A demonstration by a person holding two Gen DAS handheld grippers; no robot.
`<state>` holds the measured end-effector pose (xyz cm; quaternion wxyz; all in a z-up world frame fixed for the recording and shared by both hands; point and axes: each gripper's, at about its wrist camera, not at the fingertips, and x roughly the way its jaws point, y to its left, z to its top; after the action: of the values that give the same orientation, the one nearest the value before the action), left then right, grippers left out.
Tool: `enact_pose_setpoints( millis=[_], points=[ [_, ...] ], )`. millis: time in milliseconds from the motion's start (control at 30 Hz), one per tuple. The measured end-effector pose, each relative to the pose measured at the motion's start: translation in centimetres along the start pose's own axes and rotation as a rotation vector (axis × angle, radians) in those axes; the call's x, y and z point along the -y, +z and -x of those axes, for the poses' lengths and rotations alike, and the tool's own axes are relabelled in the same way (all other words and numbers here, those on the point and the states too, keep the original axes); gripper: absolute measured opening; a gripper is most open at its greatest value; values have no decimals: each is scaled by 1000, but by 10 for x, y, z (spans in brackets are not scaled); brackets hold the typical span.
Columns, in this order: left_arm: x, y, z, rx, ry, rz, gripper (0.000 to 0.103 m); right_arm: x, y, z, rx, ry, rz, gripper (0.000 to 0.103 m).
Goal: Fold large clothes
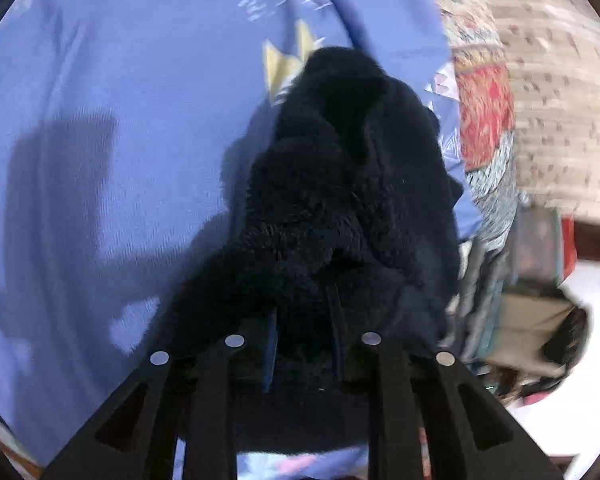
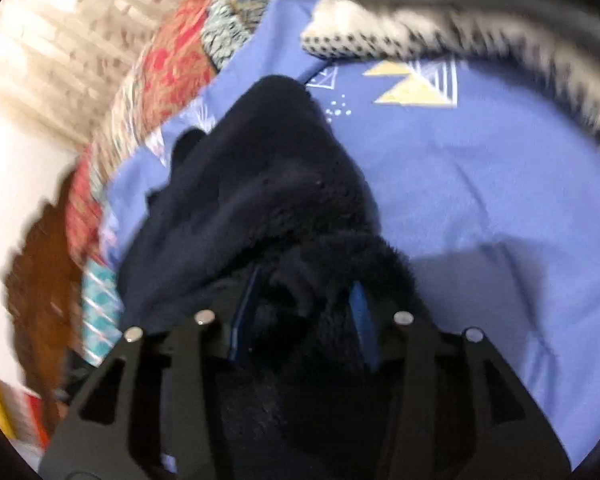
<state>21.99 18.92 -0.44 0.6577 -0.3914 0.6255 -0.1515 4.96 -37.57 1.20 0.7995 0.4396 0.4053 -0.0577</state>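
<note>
Between the fingers of your left gripper sits a thick bunch of the dark fluffy garment. Those fingers are pinched on the fuzzy cloth, and the rest of it heaps up away from the tool toward the top of the view. Your right gripper is clamped on the same dark fluffy garment, which shows in its view as a tall dark mound. One blue finger pad peeks out on the right side of the fuzz, and the other sits on the left.

Under the garment lies a blue bedsheet with yellow and white triangle shapes printed on it. Dark shadows fall on the sheet to the left of the garment in the left wrist view.

At the edge of the sheet there is a red and teal patterned blanket, bunched up. A white cloth with black dots rests on the sheet near the top of the right wrist view, touching it. Both views are blurry at the edges, so the room behind is hard to make out.
</note>
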Motion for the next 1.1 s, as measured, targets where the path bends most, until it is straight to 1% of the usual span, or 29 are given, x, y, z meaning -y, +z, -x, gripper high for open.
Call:
enact_pose_setpoints(
  millis=[33,67,100,133,167,200,233,300,333,367,400,433,467,533,567,600,633,667,700,767,867,933,1000,1067,1100],
  points=[
    [1,0,11,-4,-51,1,45,4,1,4,8,23,0,45],
    [5,-1,22,6,-79,-22,45,3,0,13,32,48,26,52],
    [11,-4,38,34,-95,-61,47,-1,-2,24,63,48,58,63],
    [16,-7,59,91,-94,-111,49,-4,-5,33,91,39,82,66],
    [19,-11,75,141,-78,-142,55,-7,-8,43,125,24,121,67],
    [23,-13,87,195,-53,-174,63,-12,-11,53,162,-20,199,67],
    [28,-19,100,265,-3,-225,66,-16,-14,58,179,-66,257,69],
    [38,-32,105,344,88,-317,77,-20,-18,60,198,-132,348,76],
    [43,-39,99,358,121,-369,80,-21,-20,56,190,-154,382,76],
    [48,-44,90,356,150,-413,85,-23,-21,49,168,-181,409,77],
    [48,-48,81,345,189,-454,88,-24,-22,40,150,-207,426,77],
    [53,-51,62,322,241,-490,88,-25,-24,29,121,-229,442,76],
    [53,-51,46,292,257,-506,88,-26,-25,19,88,-227,453,76],
    [50,-46,8,203,270,-523,88,-29,-28,4,50,-235,460,56],
    [48,-44,-4,186,278,-523,82,-31,-29,-1,43,-246,467,35],
    [44,-45,-12,175,286,-529,51,-35,-31,-4,40,-278,485,10],
    [42,-44,-21,141,305,-534,39,-35,-32,-4,36,-298,494,6],
    [38,-44,-22,128,309,-524,37,-37,-33,2,46,-307,495,6],
    [36,-45,-16,132,299,-515,34,-37,-35,9,60,-294,492,6],
    [35,-53,5,162,286,-549,32,-38,-37,34,104,-251,486,5],
    [40,-72,45,224,203,-628,32,-40,-41,81,181,-118,474,5],
    [47,-78,63,258,165,-658,32,-48,-37,94,212,-108,465,4],
    [61,-76,70,292,146,-674,32,-60,-25,105,251,-75,446,4],
    [76,-72,85,342,106,-686,32,-80,-7,116,306,-36,440,4],
    [84,-68,91,368,90,-688,32,-89,0,118,328,-30,443,4]
  ],
)
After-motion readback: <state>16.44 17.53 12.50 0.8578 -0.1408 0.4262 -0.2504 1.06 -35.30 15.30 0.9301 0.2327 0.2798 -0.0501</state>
